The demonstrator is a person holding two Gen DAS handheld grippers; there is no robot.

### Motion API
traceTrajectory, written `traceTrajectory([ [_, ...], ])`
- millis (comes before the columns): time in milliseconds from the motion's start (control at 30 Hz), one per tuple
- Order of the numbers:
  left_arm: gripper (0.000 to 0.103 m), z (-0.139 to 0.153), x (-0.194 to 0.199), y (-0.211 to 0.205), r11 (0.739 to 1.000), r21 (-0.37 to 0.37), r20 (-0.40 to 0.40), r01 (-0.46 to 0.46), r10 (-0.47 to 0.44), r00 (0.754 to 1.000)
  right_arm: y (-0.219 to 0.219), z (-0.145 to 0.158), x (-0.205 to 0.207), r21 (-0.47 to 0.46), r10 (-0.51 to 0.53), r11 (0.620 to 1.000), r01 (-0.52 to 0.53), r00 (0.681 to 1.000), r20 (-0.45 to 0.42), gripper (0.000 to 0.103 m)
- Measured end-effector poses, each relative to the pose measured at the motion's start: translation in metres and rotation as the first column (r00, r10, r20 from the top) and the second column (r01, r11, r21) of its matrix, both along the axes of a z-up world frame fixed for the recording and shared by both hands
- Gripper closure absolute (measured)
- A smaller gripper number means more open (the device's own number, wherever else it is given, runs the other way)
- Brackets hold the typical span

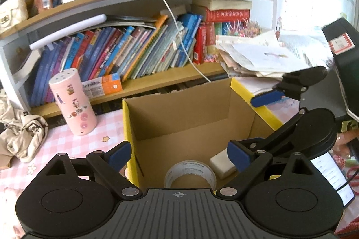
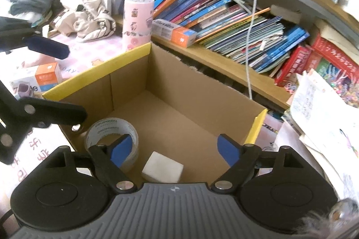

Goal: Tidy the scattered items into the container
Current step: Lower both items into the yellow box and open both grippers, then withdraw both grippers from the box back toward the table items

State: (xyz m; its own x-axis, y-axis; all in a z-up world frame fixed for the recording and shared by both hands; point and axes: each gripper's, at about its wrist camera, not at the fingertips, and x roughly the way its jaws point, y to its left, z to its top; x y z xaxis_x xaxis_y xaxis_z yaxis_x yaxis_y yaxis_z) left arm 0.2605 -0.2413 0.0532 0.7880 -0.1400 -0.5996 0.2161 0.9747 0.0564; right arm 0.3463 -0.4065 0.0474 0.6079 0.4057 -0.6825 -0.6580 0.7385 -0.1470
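Gaping wide and empty, left claw [image 1: 179, 154] and right claw [image 2: 174, 150] hover over the cardboard box [image 2: 179, 90].

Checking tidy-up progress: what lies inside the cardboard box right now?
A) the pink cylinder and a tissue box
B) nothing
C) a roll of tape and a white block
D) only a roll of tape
C: the roll of tape and the white block both sit on the floor of the cardboard box, near one end.
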Motion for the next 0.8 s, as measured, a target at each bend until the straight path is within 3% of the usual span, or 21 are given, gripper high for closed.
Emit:
traceTrajectory([
  [333,0.008,0.015,-0.022,0.018,0.998,-0.069,0.058,-0.001,0.005,0.998,-0.006,0.017,-0.026,0.044,-0.118,0.992,0.114,0.990,0.084,0.019],
  [800,0.008,0.023,-0.064,0.060,0.992,-0.111,0.104,0.066,-0.054,0.993,0.022,0.034,-0.084,0.080,-0.242,0.969,0.234,0.964,0.111,0.018],
])
